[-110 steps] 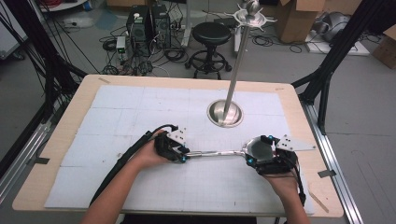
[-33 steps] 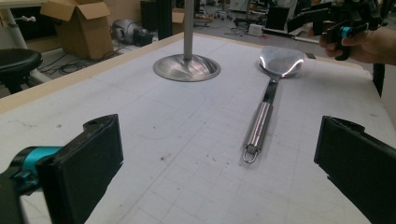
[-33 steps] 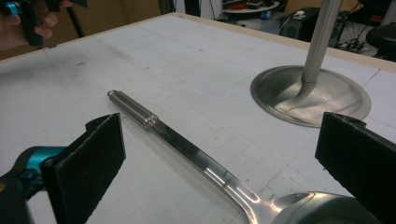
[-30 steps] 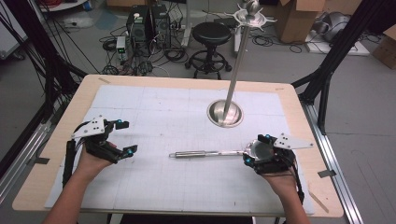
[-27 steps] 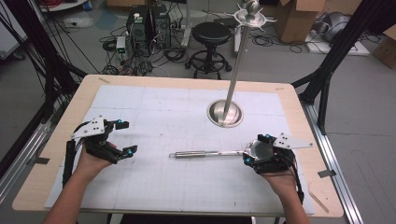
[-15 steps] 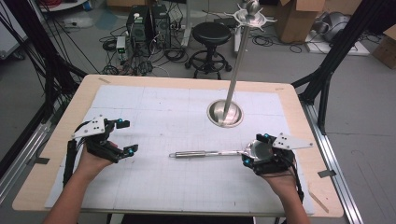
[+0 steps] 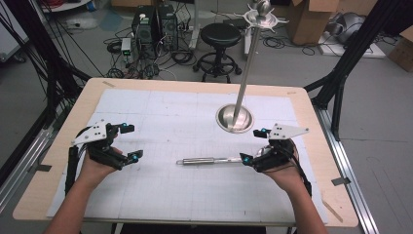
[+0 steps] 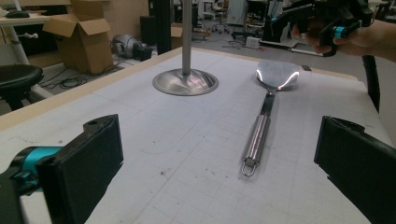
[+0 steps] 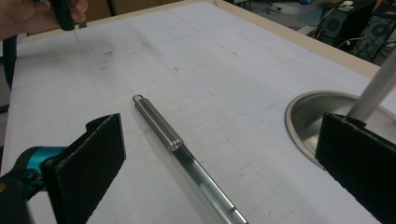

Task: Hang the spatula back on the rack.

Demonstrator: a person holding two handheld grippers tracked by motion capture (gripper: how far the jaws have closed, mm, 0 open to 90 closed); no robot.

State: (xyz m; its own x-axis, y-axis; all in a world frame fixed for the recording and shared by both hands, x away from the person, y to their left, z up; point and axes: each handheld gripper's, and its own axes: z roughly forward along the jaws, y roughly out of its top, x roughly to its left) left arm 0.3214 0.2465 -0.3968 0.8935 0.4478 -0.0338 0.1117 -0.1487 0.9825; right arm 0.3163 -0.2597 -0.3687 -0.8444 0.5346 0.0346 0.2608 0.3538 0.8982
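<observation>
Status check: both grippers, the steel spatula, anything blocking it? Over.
Left gripper open, off at table's left side. Right gripper open, over the blade end of the flat-lying steel spatula. Round-based steel pole stand behind it, apart; nothing blocking.

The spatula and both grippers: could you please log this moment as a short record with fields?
item: metal spatula, lying flat on the white mat
handle end: loop ring points toward the left gripper
blade end: by the right gripper, whose jaws stand open on either side of the shaft
left gripper: open, away from the spatula, holding nothing
stand: round steel base with a tall pole, on the mat beyond the spatula
contact: cannot tell whether the right jaws touch the spatula
</observation>
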